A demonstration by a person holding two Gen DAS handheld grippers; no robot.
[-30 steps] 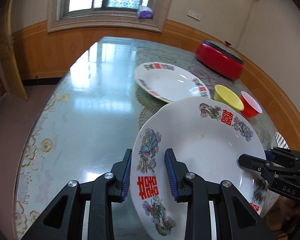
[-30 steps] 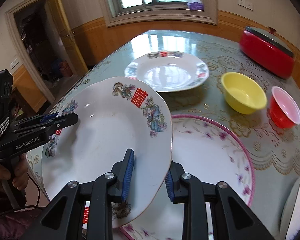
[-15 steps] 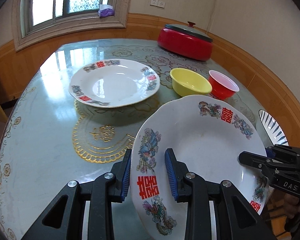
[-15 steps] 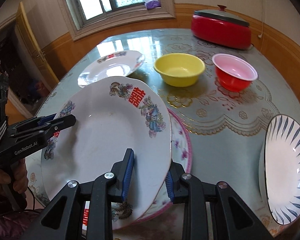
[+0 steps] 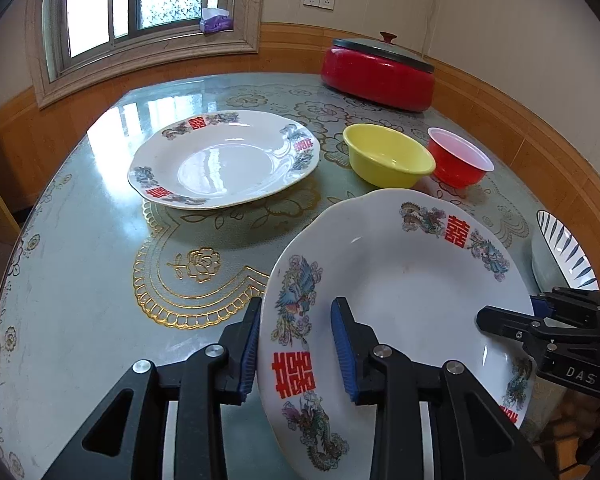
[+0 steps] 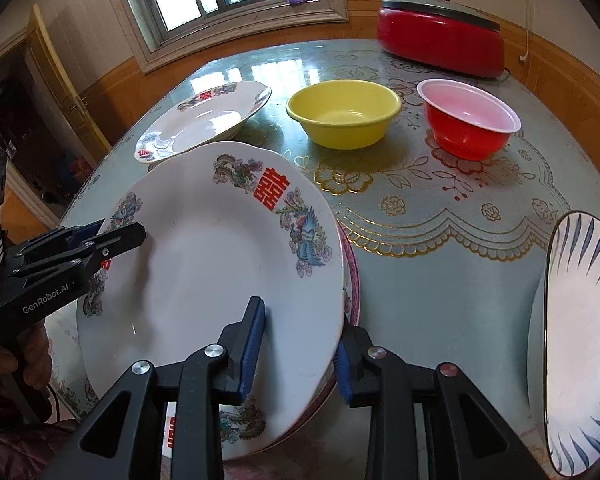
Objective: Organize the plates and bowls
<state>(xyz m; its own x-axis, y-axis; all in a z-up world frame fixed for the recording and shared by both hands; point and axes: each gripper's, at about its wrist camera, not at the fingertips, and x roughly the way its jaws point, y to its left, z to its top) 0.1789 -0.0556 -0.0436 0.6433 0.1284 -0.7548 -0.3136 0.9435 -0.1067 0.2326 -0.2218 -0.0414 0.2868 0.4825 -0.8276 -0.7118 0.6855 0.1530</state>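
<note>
- Our left gripper (image 5: 296, 344) has the dragon plate (image 5: 400, 300) rim between its pads; we cannot tell if they press.
- Our right gripper (image 6: 300, 348) jaws are opening around the opposite rim.
- The plate lies over a pink-rimmed plate (image 6: 352, 272) on the table (image 6: 440, 280).

Daylight came through a window (image 5: 148, 0) with a pale stone frame, and glared off the glossy green surface (image 5: 80, 240) with its gold flower pattern. The walls (image 5: 500, 8) were cream above orange wood panelling (image 5: 560, 152). Two sockets (image 5: 319, 0) sat on the wall. A dark doorway (image 6: 16, 120) opened at left.
</note>
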